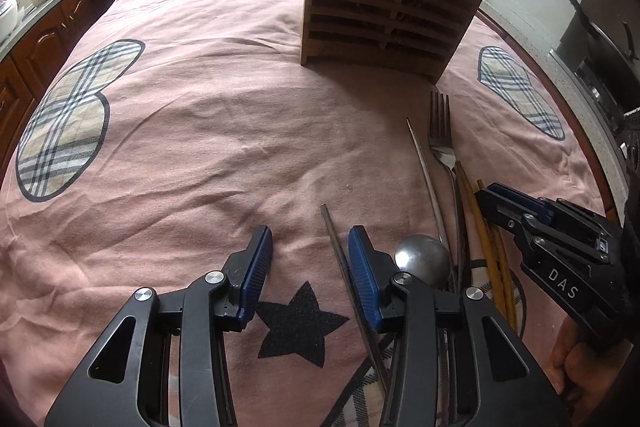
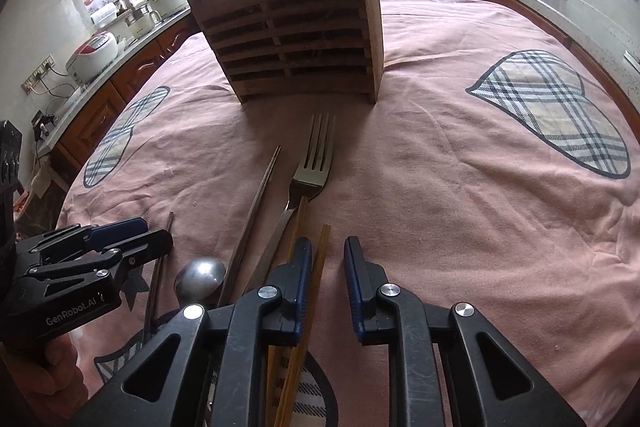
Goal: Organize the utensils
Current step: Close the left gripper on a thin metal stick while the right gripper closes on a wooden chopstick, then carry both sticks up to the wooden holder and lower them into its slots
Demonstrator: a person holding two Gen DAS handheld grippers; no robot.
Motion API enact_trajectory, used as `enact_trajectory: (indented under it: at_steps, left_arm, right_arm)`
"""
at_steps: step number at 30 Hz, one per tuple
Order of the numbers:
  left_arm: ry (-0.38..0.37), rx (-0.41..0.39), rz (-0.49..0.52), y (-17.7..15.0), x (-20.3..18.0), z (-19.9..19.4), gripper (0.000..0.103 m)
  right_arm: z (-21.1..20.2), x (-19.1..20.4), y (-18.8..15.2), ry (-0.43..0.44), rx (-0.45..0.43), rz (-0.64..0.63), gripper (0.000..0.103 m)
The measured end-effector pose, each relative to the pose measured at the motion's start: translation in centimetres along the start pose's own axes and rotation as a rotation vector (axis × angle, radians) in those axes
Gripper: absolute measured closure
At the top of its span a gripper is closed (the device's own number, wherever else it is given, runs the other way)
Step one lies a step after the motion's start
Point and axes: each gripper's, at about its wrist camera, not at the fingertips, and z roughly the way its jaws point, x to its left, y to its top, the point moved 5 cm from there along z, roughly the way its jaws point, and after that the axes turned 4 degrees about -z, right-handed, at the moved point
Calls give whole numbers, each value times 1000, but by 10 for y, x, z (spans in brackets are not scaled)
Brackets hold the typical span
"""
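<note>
So the setup is a pink cloth with plaid heart patches (image 1: 168,131) covering the table, and a slatted wooden utensil holder (image 1: 384,7) stands upright toward the far side, with 2 chopsticks already poking out of its top.

The loose cutlery lies in a bunch on the cloth in front of the holder: a silver metal fork (image 2: 316,155) with its tines pointing at the holder, a long thin dark metal chopstick (image 2: 260,203) just left of it, a round-bowled steel spoon (image 1: 422,259), and a pair of yellow-brown wooden chopsticks (image 1: 490,255) at the right edge of the bunch. Another dark chopstick (image 1: 340,247) lies a bit apart on the left.

The left gripper (image 1: 310,255), black with blue pads, sits low over the cloth with its jaws partly apart. That lone dark chopstick runs between them, just beside the right pad, but the pads aren't pressing on it, so nothing is grasped.

The right gripper (image 2: 328,279) has its jaws fairly narrow but with a visible gap. The wooden chopsticks sit right against its left pad, partly under it, not clamped from both sides as far as I can see.
</note>
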Motion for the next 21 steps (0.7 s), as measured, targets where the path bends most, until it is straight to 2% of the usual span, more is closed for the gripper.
enact_trajectory:
  at_steps: [3,5,7,14,21]
  left_arm:
    - [30,-9,31,0,-6,2,69]
    - [44,-16,47,0,-7,2,80]
    - [29,-12,42,1,-8,3,95]
    - [-43,0,-24,0,3,-4,96]
    - [-103,-45,-70,-1,14,-38,98]
  right_arm:
    - [0,2,1,-12,-2,-23,87]
    - [0,0,0,-13,-4,-16,94]
    - [-1,-4,-1,8,-7,7,96]
    - [-15,-7,1,54,-36,52,98]
    - [-47,-11,7,89,-102,88,98]
